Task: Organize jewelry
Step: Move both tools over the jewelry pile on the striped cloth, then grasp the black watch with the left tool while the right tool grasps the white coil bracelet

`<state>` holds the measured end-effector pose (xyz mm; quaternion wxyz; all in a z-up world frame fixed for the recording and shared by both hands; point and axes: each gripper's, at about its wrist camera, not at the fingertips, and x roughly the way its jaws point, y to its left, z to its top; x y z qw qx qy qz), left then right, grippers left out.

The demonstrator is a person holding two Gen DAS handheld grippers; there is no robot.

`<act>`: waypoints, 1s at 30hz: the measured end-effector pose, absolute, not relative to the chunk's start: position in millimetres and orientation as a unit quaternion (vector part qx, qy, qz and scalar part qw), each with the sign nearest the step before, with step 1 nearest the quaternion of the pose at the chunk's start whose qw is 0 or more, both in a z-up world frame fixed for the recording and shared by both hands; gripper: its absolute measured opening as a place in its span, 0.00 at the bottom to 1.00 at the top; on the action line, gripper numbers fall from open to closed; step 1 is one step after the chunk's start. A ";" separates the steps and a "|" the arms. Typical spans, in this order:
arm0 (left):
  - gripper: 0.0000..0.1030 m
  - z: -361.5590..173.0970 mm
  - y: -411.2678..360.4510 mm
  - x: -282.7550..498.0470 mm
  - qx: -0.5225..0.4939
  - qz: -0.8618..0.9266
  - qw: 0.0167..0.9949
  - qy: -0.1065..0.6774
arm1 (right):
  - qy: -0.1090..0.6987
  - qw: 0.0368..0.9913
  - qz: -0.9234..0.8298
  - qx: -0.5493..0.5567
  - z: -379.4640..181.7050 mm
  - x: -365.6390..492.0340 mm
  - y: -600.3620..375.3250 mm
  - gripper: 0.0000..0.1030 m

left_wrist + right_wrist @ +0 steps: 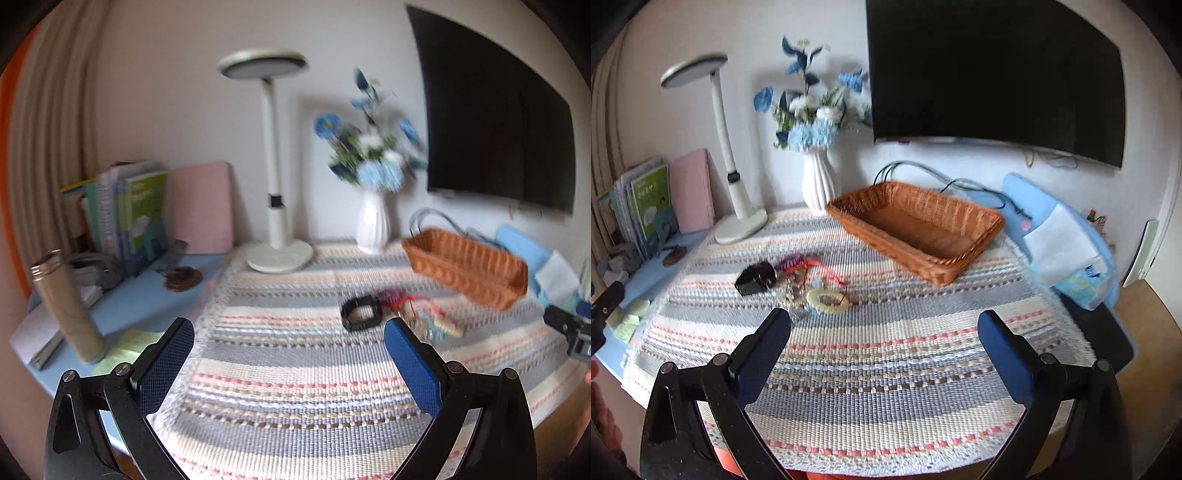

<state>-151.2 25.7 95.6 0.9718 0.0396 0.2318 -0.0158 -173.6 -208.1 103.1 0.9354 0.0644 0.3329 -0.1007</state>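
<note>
While nothing is gripped yet, this reads as the opening step — approach, no pickup made. Desk (1137,314) carries a striped woven mat (886,369) covering most of the working area; mat edge hangs close to the near desk edge, so keep moves inboard. Wicker basket (916,225) sits at the back right of the mat, looks empty, open top — the likely drop target, my guess. Lamp (738,206) and white vase (818,184) stand behind, well apart from the pile, but tall enough to clip on a high swing. Jewelry pile (809,288) lies mid-mat, left of the basket: black watch (755,282), pale beaded bracelet (827,301), red cord (827,271), tangled close together. Right tongs (884,332) spread wide, just short of the pile; left tongs (288,345) also wide, empty. Next move: close in low, isolate one piece — the bracelet is nearest.
</note>
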 end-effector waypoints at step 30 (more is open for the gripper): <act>0.68 82.9 -0.1 -19.8 -0.025 -0.255 0.884 0.390 | 0.422 0.904 0.025 0.066 65.9 -92.2 -210.4 0.40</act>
